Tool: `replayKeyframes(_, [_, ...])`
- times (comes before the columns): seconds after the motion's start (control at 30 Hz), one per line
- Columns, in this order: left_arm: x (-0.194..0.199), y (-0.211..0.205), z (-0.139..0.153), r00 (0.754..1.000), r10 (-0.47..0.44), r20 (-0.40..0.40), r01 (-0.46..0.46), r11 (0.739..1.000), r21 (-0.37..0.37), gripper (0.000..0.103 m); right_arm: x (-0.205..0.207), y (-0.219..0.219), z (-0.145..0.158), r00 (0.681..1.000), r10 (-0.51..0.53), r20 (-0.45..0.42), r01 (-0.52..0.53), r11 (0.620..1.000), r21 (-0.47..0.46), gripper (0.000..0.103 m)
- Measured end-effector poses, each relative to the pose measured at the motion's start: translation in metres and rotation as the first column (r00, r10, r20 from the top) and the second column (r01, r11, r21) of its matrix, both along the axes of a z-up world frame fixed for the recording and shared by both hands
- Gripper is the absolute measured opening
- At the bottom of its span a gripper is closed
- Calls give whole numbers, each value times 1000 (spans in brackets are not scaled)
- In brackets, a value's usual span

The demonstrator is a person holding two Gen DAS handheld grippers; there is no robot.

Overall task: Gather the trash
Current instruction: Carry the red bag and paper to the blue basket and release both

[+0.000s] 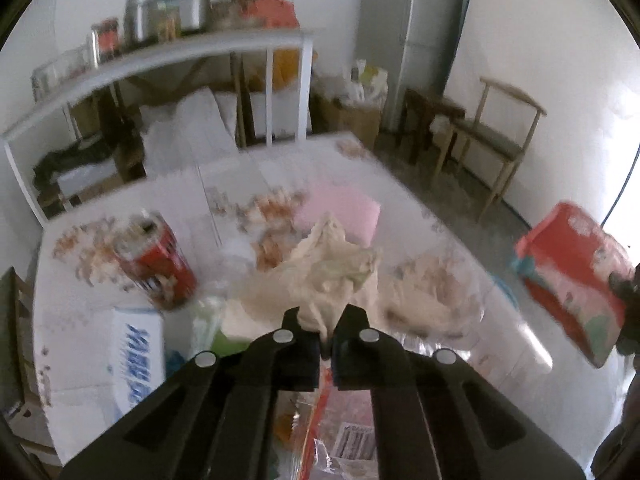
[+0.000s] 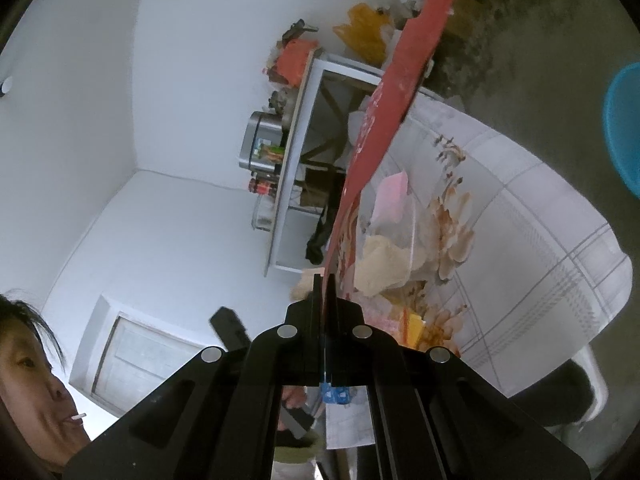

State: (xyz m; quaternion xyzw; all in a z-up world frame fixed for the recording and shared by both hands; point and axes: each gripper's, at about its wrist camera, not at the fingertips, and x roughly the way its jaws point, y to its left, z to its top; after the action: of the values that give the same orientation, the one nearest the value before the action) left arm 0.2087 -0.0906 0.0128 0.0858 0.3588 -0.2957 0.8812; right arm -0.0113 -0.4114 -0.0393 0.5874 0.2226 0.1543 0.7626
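Left gripper point(image 1: 325, 322) clenched on a crumpled tissue point(image 1: 332, 264), lifted just above the table point(image 1: 500, 320) among the other litter, near the red can point(image 1: 154, 260); right gripper point(image 2: 325, 292) clamped on the edge of a red bag point(image 2: 384, 120), held up beside the table. Probably feather-light, soft and compressible, easily torn or slipped loose, so best pinched deep at a bunched fold rather than a loose corner.
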Motion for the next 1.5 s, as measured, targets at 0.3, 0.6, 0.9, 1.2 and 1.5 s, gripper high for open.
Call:
replayKeyframes(0.3, [-21, -7, 74, 986, -22, 165, 37, 996, -87, 3, -13, -14, 10, 998, -44, 41, 46, 998, -35, 0])
replayKeyframes(0.6, [-38, -98, 113, 962, -220, 164, 247, 954, -172, 3, -61, -61, 11, 977, -208, 42, 210, 975, -75, 0])
replayKeyframes(0.9, [-61, -250, 101, 875, -483, 13, 465, 834, -296, 3, -116, -115, -8, 902, -425, -82, 401, 891, -212, 0])
replayKeyframes(1.2, [-73, -365, 45, 783, -600, -164, 523, 778, -347, 3, -125, -145, -50, 819, -526, -231, 456, 840, -296, 0])
replayKeyframes(1.5, [-66, -440, -57, 788, -521, -328, 487, 854, -184, 3, -104, -155, -99, 772, -535, -343, 432, 837, -336, 0])
